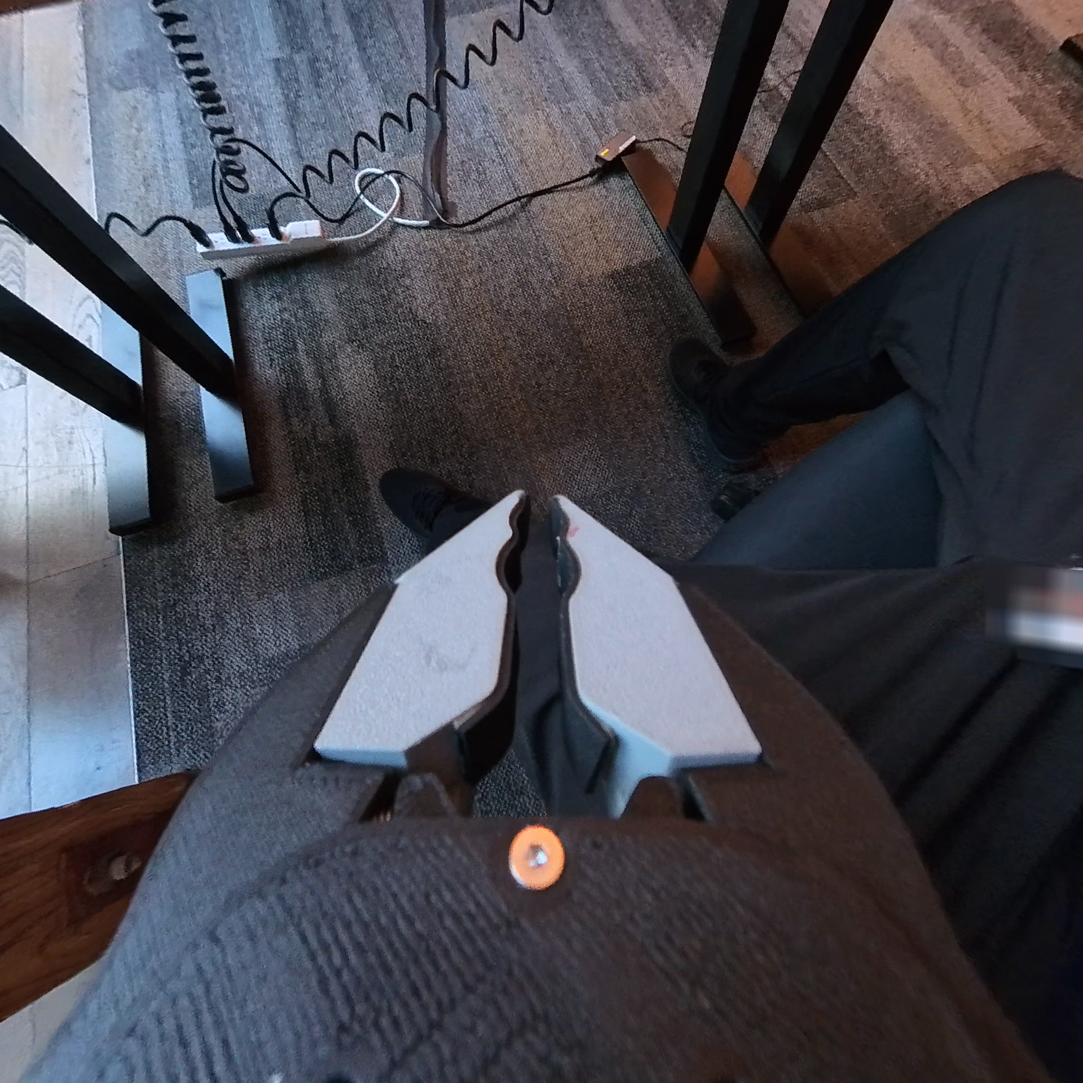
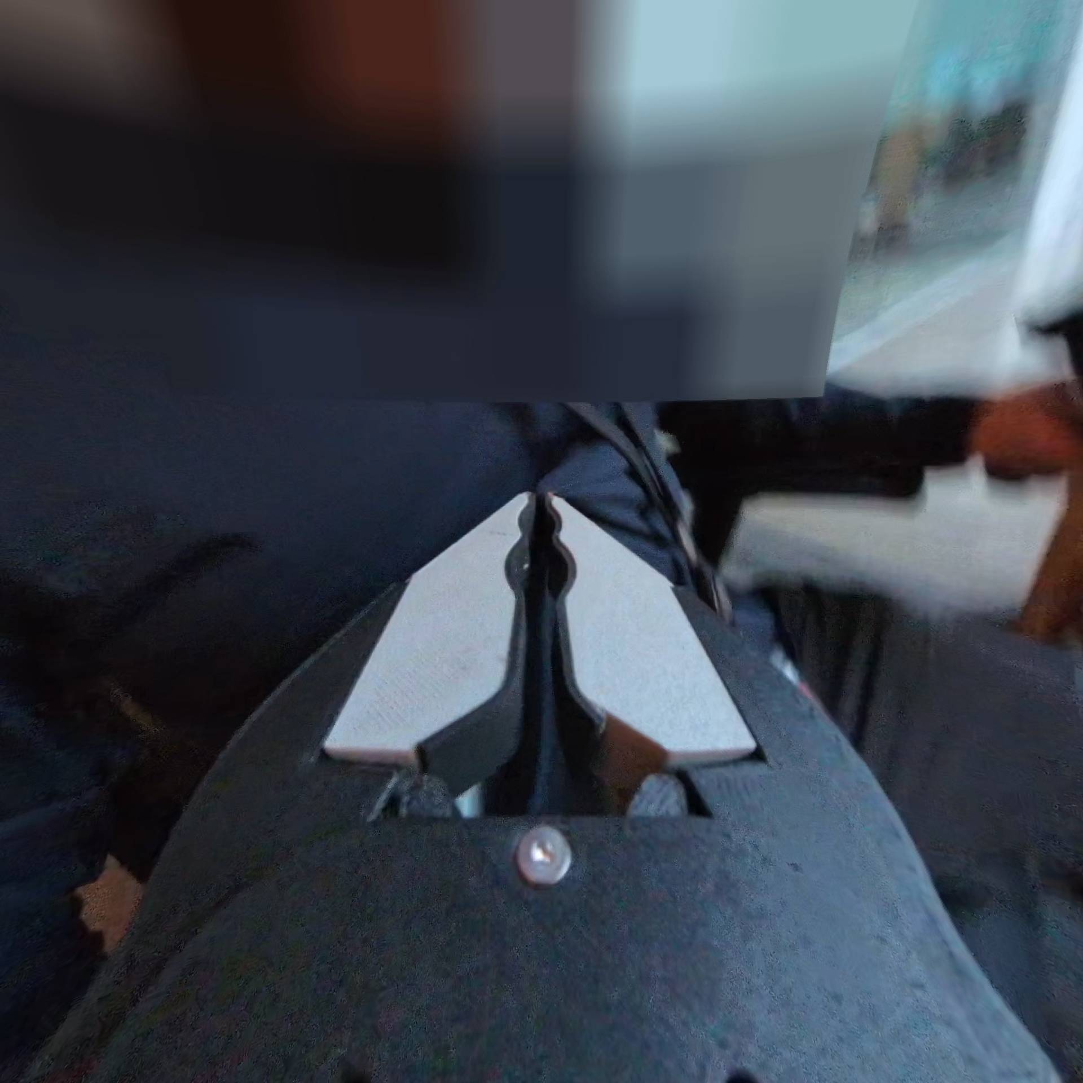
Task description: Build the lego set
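My left gripper (image 1: pixel 539 501) points down at a grey carpet (image 1: pixel 469 351). Its pale fingers (image 1: pixel 469 586) stand almost together, with only a thin slit at the tips and nothing between them. A person's dark shoe (image 1: pixel 428 510) lies just left of and below the tips. My right gripper (image 2: pixel 540 497) is shut, its tips meeting. It is right in front of dark blue cloth (image 2: pixel 603 486) with dark cords (image 2: pixel 662 486) running down beside it. I cannot tell whether the tips pinch the cloth.
Black table legs stand at the left (image 1: pixel 117 281) and the upper right (image 1: pixel 721 146). A white power strip (image 1: pixel 264 243) with coiled cables lies on the floor. A person's dark-trousered leg (image 1: pixel 937 328) fills the right. A wooden edge (image 1: pixel 70 867) is at the lower left. The left gripper's tips are roughly 40 cm from the right gripper's.
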The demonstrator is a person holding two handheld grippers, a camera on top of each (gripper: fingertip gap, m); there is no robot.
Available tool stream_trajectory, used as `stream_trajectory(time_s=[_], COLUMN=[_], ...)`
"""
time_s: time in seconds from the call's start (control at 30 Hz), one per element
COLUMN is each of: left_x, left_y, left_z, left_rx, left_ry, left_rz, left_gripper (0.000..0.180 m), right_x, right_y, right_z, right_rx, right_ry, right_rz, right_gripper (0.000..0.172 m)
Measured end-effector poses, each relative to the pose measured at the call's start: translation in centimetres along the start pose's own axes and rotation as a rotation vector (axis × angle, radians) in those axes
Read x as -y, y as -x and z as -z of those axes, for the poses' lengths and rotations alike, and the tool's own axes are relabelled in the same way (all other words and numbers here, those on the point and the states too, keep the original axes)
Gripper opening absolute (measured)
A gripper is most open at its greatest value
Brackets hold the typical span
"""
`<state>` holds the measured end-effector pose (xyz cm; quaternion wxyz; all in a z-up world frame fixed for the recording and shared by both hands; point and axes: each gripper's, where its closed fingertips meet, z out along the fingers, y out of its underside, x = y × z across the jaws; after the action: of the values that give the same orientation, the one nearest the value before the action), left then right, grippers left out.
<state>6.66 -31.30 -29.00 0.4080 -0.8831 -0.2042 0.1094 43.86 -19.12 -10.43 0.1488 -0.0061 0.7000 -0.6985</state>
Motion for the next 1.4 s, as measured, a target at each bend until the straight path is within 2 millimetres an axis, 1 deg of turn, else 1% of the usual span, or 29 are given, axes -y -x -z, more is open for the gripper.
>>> stream_trajectory(time_s=[0.03, 0.07, 0.13, 0.17, 0.2, 0.23, 0.3, 0.33, 0.37, 0.4, 0.43, 0.47, 0.5, 0.57, 0.6, 0.67, 0.7, 0.73, 0.77, 0.8, 0.83, 0.9, 0.97, 1.1, 1.17, 1.2, 1.23, 1.3, 1.4], left_x=[0.1, 0.2, 0.3, 0.3, 0.3, 0.3, 0.0, -0.1, -0.2, -0.3, -0.4, -0.4, -0.5, -1.5, -2.4, -2.8, -2.4, -2.1, -1.9, -1.9, -1.9, -3.5, -6.0, -9.7, -9.8, -9.9, -11.2, -13.9, -12.6], left_y=[-0.2, -0.2, -0.3, -0.3, -0.4, -0.4, -0.6, -0.7, -1.1, -1.6, -2.7, -4.6, -7.3, -13.0, -14.3, -15.6, -16.3, -17.2, -18.2, -19.4, -20.8, -22.7, -23.7, -25.5, -26.2, -25.9, -24.9, -23.9, -22.3], left_z=[0.1, 0.2, 0.2, 0.1, 0.0, -0.1, -0.3, -0.4, -0.5, -0.6, -0.6, -0.4, 0.0, 1.7, 2.0, 2.1, 2.1, 2.1, 2.4, 3.1, 4.3, 6.4, 7.1, 5.8, 5.0, 4.1, 2.5, 1.2, -0.9], left_rx=[0.003, 0.008, 0.014, 0.012, 0.007, 0.001, -0.01, -0.019, -0.035, -0.062, -0.117, -0.21, -0.341, -0.632, -0.672, -0.654, -0.651, -0.668, -0.712, -0.788, -0.883, -1.02, -1.043, -0.951, -0.974, -0.946, -0.851, -0.756, -0.598], left_ry=[-0.006, -0.007, -0.007, -0.007, -0.003, 0.001, 0.011, 0.017, 0.023, 0.031, 0.042, 0.053, 0.058, 0.097, 0.148, 0.163, 0.135, 0.13, 0.15, 0.172, 0.191, 0.287, 0.392, 0.532, 0.556, 0.58, 0.633, 0.761, 0.694], left_rz=[-0.009, -0.018, -0.033, -0.035, -0.035, -0.036, -0.04, -0.042, -0.041, -0.038, -0.035, -0.039, -0.048, -0.089, -0.149, -0.298, -0.342, -0.347, -0.324, -0.292, -0.263, -0.231, -0.261, -0.396, -0.31, -0.251, -0.257, -0.363, -0.532], left_gripper=[0.004, 0.003, 0.003, 0.003, 0.003, 0.003, 0.003, 0.003, 0.003, 0.004, 0.003, 0.003, 0.004, 0.015, 0.023, 0.023, 0.019, 0.018, 0.019, 0.02, 0.018, 0.03, 0.034, 0.045, 0.036, 0.012, 0.0, 0.0, 0.0], right_x=[1.3, 1.4, 0.0, -1.5, -3.5, -4.8, -4.8, -4.4, -4.9, -6.6, -9.2, -12.1, -14.7, -18.7, -20.2, -22.1, -22.6, -23.5, -24.2, -23.7, -22.6, -20.9, -19.5, -17.9, -16.3, -15.5, -15.0, -14.5, -14.4], right_y=[2.3, 3.8, 4.6, 3.2, 1.1, -0.2, -2.4, -3.9, -6.0, -8.5, -10.6, -11.8, -12.5, -13.8, -14.8, -17.0, -16.8, -17.4, -20.2, -23.3, -25.2, -25.4, -24.9, -24.7, -24.7, -24.7, -24.6, -24.6, -24.5], right_z=[-0.6, -1.3, -2.2, -2.0, -1.3, -0.4, 1.7, 2.8, 3.8, 4.8, 5.3, 5.1, 4.6, 2.9, 2.3, 1.3, 0.1, -0.1, 1.6, 3.8, 5.3, 5.4, 6.4, 11.4, 12.8, 13.3, 13.8, 14.5, 15.3], right_rx=[0.037, 0.056, 0.064, 0.026, -0.028, -0.028, -0.03, -0.073, -0.158, -0.277, -0.36, -0.391, -0.402, -0.421, -0.446, -0.474, -0.388, -0.371, -0.517, -0.698, -0.807, -0.797, -0.771, -0.879, -0.913, -0.921, -0.927, -0.94, -0.969], right_ry=[0.0, 0.056, 0.138, 0.187, 0.26, 0.284, 0.166, 0.091, 0.059, 0.092, 0.178, 0.287, 0.395, 0.541, 0.604, 0.701, 0.755, 0.86, 1.001, 1.102, 1.116, 0.941, 0.752, 0.574, 0.474, 0.429, 0.395, 0.366, 0.384], right_rz=[0.099, 0.176, 0.227, 0.16, 0.036, -0.104, -0.291, -0.314, -0.319, -0.347, -0.402, -0.463, -0.503, -0.493, -0.457, -0.374, -0.34, -0.257, -0.1, 0.061, 0.118, -0.079, -0.266, -0.384, -0.387, -0.385, -0.383, -0.376, -0.351], right_gripper=[0.0, 0.0, 0.0, 0.0, 0.0, 0.0, 0.017, 0.026, 0.024, 0.015, 0.025, 0.039, 0.036, 0.05, 0.05, 0.041, 0.024, 0.0, 0.0, 0.0, 0.0, 0.0, 0.0, 0.002, 0.002, 0.002, 0.002, 0.001, 0.0])
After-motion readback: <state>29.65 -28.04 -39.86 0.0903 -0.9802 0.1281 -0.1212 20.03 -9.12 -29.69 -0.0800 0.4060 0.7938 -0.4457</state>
